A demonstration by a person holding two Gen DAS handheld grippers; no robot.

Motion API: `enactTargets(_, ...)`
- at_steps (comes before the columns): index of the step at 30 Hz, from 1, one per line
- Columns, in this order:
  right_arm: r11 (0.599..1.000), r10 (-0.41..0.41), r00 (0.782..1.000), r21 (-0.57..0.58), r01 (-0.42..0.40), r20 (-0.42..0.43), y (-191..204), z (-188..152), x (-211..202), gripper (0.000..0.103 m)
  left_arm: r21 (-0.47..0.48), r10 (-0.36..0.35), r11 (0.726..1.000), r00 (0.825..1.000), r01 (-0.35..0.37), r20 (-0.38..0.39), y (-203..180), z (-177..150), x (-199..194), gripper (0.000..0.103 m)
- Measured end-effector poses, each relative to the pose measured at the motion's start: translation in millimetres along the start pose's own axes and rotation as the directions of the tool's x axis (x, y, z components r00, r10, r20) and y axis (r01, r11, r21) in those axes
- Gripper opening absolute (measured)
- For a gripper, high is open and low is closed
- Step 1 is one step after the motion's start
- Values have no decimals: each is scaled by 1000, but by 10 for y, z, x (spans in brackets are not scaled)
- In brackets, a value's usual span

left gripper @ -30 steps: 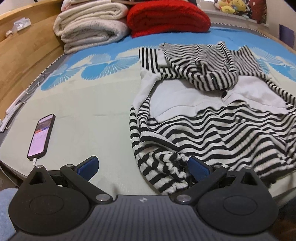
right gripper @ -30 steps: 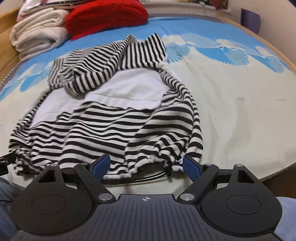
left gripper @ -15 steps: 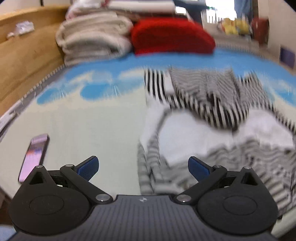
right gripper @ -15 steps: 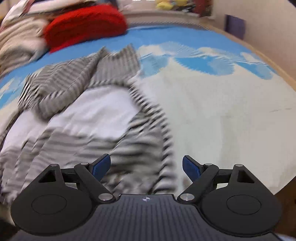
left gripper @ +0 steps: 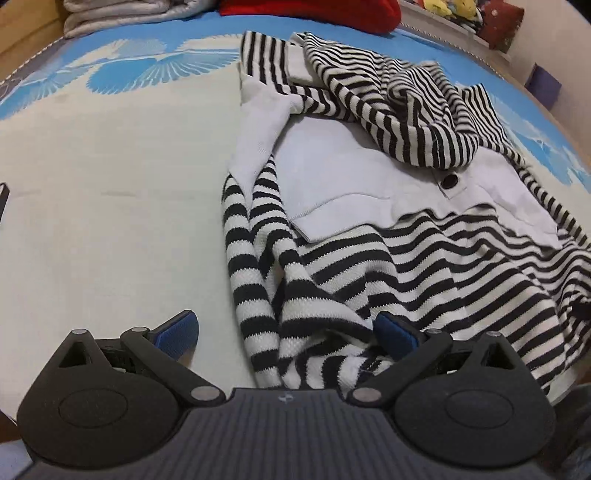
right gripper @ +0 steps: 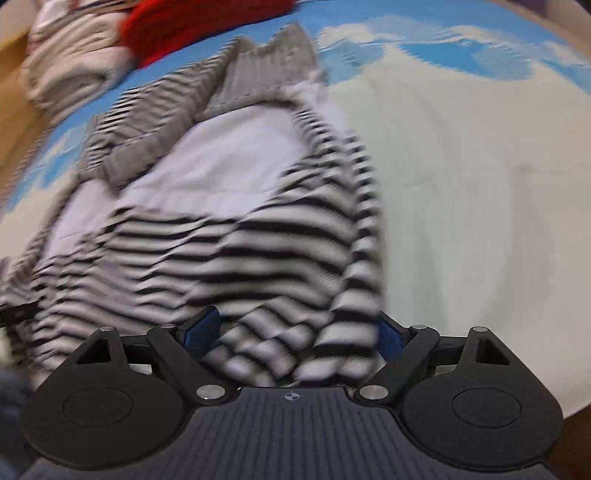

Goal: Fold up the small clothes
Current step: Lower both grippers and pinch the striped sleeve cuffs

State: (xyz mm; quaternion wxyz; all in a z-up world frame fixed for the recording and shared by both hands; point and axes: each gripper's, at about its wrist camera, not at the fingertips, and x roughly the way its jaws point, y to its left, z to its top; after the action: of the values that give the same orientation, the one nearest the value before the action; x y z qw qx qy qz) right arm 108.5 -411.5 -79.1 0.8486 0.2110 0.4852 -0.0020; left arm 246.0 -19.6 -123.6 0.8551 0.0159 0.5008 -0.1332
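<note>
Striped top spread on the bed, both grippers at its near hem.

The bed (left gripper: 110,192) carries the top (left gripper: 369,258), crumpled collar at the far end. The left gripper (left gripper: 288,334) and right gripper (right gripper: 295,332) both stand wide open, hem cloth bunched between the pads, unpinched.

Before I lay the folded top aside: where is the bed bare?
Bare sheet lies left of the striped sweater, up to the blue pattern, and on its other side. The head end is crowded: folded blankets, red blanket.
</note>
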Motion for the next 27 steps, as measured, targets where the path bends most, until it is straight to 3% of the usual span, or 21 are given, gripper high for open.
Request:
enactTargets(14,999,-39,997,-1,39,68,43,-71,20,85,-4,136,991,988,-136,74,-83,-134,-30,103)
enactTargets(27,997,-62,997,-35,64,50,134,-25,107,95,20,125,992,990,-127,68,-31,-84,79,103)
